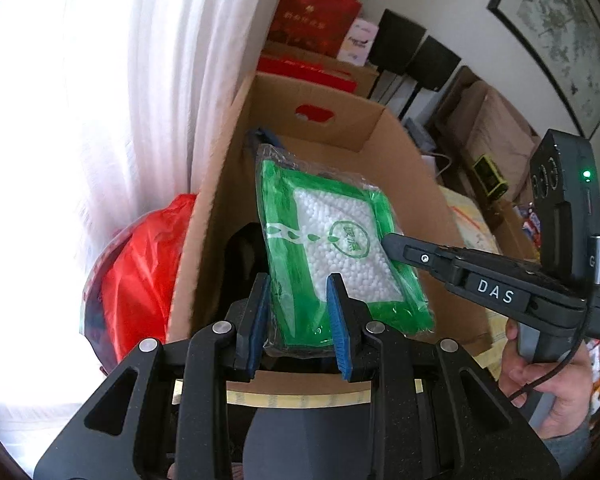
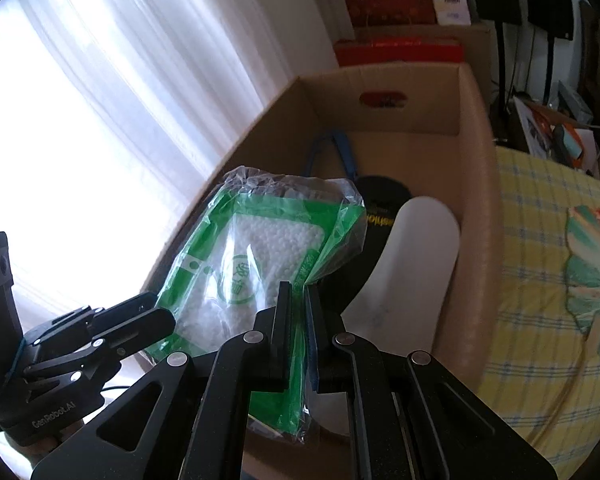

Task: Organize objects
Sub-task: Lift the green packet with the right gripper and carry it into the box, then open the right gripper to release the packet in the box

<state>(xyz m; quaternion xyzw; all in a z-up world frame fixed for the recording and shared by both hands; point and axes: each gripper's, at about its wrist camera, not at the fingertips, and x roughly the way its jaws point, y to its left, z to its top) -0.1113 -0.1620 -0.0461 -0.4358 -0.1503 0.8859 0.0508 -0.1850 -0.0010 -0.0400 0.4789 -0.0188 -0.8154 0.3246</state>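
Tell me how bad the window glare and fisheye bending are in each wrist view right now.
Left wrist view: the curtain is blown out white on the left, but the green packet and cardboard box read clearly; the frame edges bow. Right wrist view: the window glare fills the left half, glints streak the packet's clear wrap, and the left tool is dark against it.

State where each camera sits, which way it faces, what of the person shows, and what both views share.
Left wrist: sits on the left gripper, looking down along its fingers into the cardboard box; the right gripper and the hand holding it show.
Right wrist: sits on the right gripper, facing down into the same box; the left gripper shows at lower left.
Shared: the green packet held by both grippers, the box, the curtain.
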